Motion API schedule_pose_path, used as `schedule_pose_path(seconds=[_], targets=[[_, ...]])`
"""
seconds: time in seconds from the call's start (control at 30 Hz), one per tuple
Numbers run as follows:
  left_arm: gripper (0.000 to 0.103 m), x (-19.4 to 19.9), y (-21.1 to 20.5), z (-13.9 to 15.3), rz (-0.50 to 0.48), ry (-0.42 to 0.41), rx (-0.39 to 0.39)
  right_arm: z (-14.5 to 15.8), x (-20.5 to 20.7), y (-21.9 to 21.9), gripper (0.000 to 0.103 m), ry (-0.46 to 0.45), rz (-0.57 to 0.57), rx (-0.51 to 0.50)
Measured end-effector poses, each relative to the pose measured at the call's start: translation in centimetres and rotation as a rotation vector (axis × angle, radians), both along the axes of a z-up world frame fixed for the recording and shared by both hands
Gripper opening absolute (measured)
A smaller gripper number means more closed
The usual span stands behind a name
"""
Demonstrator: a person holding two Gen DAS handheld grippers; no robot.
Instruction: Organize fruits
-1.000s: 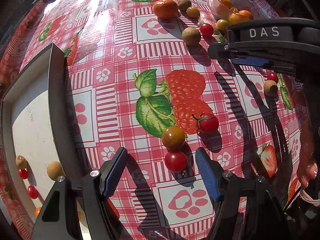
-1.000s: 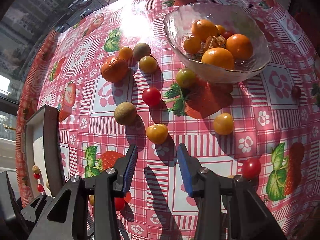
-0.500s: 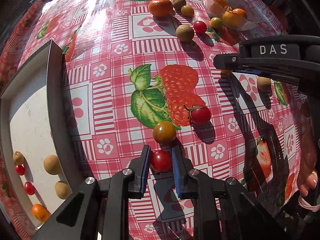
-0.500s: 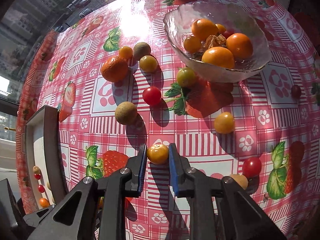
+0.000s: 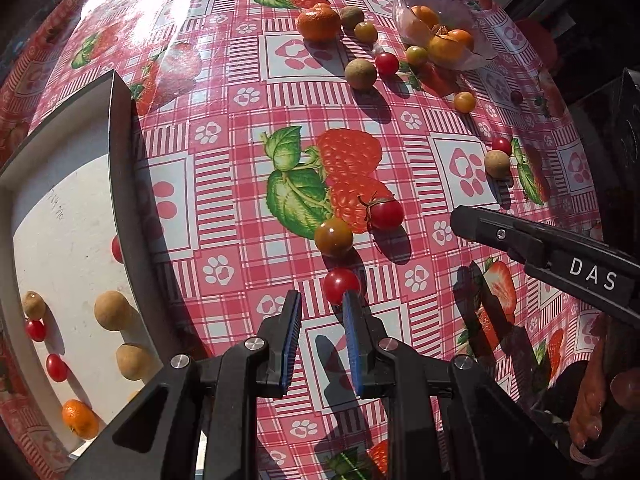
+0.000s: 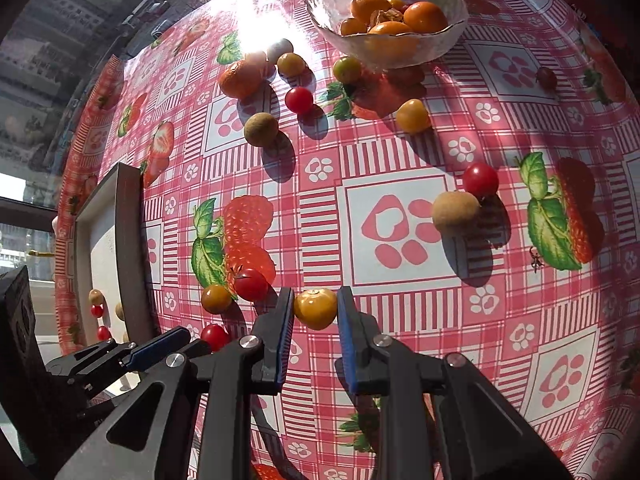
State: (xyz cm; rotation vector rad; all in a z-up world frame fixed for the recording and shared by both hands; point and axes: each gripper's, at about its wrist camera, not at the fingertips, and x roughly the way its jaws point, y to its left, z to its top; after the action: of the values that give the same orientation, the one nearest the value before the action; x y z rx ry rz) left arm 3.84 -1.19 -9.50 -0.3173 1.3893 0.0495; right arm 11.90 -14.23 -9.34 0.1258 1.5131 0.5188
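On the bench [image 5: 240,128], under its strawberry-print cloth, my left gripper [image 5: 320,322] stands with a narrow gap between its blue pads; nothing sits between them. A red tomato [image 5: 341,285] lies at the tip of its right finger, touching or nearly so; I cannot tell which. Just beyond lie a brown-green tomato [image 5: 333,237] and a stemmed red tomato [image 5: 385,213], side by side. My right gripper [image 6: 313,309] pinches a yellow tomato [image 6: 316,307] between both pads. To the left, the tray [image 5: 120,168] holds longans, small red tomatoes and an orange [image 5: 79,418]. At the far side, the glass bowl [image 6: 448,36] holds orange fruit. A longan [image 6: 455,213] and a red tomato [image 6: 480,179] touch on the paw-print square.
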Motion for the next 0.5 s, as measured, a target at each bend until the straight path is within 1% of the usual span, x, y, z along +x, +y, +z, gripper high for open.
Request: schedule_pose_path(seconds=[0.1,0.13,0.23,0.27,0.3,0.33,0.37,0.4,0.43,0.5], targets=[[0.023,-0.1,0.6,-0.5,0.000,0.016,0.004,0.2,-0.7,-0.2,0.023,0.010,-0.008,-0.001],[0.023,0.5,0.8,-0.9,-0.007,0.025,-0.007,0.3,-0.9,-0.2,0.023,0.014,-0.010,-0.002],[0.023,0.8,0.4,-1.2,-0.023,0.029,-0.006,0.3,-1.4,-0.4,0.023,0.020,-0.009,-0.011],[0.026,0.7,0.4,-1.1,-0.024,0.026,-0.009,0.3,-1.5,-0.5,0.023,0.023,-0.012,-0.013],[0.043,0.6,0.3,-0.9,-0.022,0.024,-0.011,0.3,-1.6,-0.6,0.023,0.025,-0.014,-0.013],[0.059,0.4,0.3,-0.8,-0.017,0.018,-0.008,0.3,-1.7,-0.7,0.023,0.026,-0.017,-0.014],[0.081,0.2,0.2,-0.4,-0.009,0.001,0.007,0.4,-1.7,-0.9,0.023,0.027,-0.022,-0.013],[0.082,0.1,0.1,0.0,-0.002,-0.026,0.015,0.4,-1.7,-1.0,0.023,0.027,-0.026,-0.013],[0.082,0.5,-0.5,0.0,-0.011,-0.034,0.017,0.4,-1.7,-1.1,0.023,0.028,-0.030,-0.013],[0.082,0.7,-0.9,-0.2,-0.026,-0.016,0.035,0.5,-1.8,-1.4,0.023,0.029,-0.036,-0.013]])
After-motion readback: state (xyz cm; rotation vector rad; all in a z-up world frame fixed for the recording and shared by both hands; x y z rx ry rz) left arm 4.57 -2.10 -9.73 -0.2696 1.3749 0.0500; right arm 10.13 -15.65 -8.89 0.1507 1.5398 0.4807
